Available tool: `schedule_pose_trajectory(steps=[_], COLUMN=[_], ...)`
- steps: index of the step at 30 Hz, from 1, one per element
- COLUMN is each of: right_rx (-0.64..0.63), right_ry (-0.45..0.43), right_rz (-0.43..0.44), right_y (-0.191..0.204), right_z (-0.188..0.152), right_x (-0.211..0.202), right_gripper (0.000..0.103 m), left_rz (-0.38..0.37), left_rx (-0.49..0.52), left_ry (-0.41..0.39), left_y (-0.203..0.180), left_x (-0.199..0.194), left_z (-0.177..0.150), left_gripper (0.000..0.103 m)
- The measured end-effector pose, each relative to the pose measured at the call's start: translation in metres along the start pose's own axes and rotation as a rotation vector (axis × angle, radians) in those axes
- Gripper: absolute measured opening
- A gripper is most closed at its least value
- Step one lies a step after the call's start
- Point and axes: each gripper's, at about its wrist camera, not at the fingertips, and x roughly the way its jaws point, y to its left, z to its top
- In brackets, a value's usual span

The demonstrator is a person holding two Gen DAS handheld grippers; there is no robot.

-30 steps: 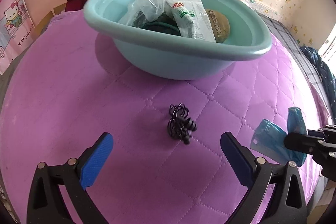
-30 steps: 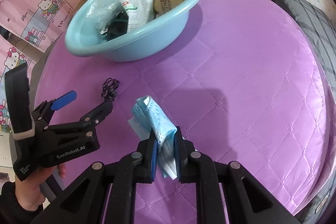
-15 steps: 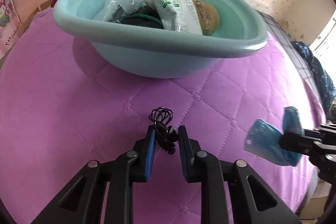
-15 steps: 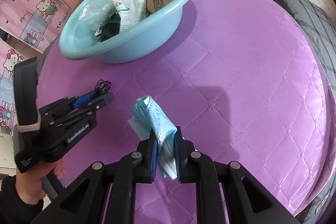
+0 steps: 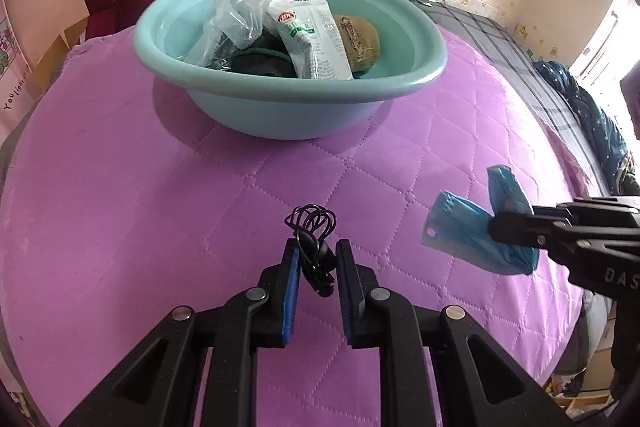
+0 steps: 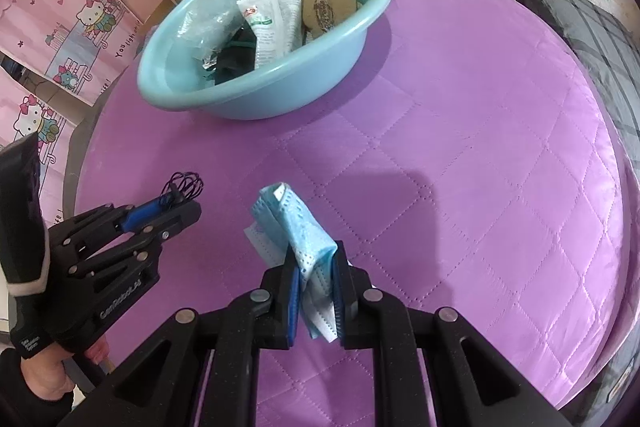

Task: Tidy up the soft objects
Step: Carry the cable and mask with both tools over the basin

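Item: black cord pinched in left gripper; blue mask clamped in right gripper; both above the purple quilt, short of the basin.

Detail: The left jaws have just been closing and now stand narrow on the tangled cord, which is caught by its lower part only. Its coiled loops stick out past the tips toward the basin, its long axis roughly along the fingers. Risk: with so thin a bite on a loose tangle, a loop may slip free or trail and snag on the basin rim during the carry. The mask is folded and held at its near end, its long axis running up and away to the left from the jaws. Risk: it may unfold and drape over the rim instead of dropping inside.
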Motion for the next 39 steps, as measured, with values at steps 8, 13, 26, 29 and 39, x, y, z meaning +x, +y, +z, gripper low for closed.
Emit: schedule_pose_trajectory(steps=[8, 13, 26, 29, 39], right_rx=[-0.001, -0.001, -0.021, -0.011, 0.024], right_ry=[-0.021, -0.036, -0.11, -0.136, -0.192], right_rz=[-0.017, -0.021, -0.044, -0.044, -0.021], right_y=[0.007, 0.012, 0.028, 0.032, 0.032], right_z=[-0.008, -0.009, 0.007, 0.019, 0.062], right_x=[-0.013, -0.025, -0.061, -0.068, -0.075], right_gripper=[0.014, 0.014, 0.014, 0.014, 0.014], left_rz=[0.006, 0.006, -0.012, -0.014, -0.028], left_rx=[0.033, 0.046, 0.052, 0.058, 0.084], left_ry=[-0.026, -0.053, -0.111, -0.128, -0.166], left_y=[-0.009, -0.009, -0.007, -0.008, -0.009], left_x=[-0.02, -0.035, -0.065, -0.07, -0.07], left_z=[-0.006, -0.004, 0.013, 0.022, 0.067], left_gripper=[0.019, 0.019, 0.019, 0.019, 0.019])
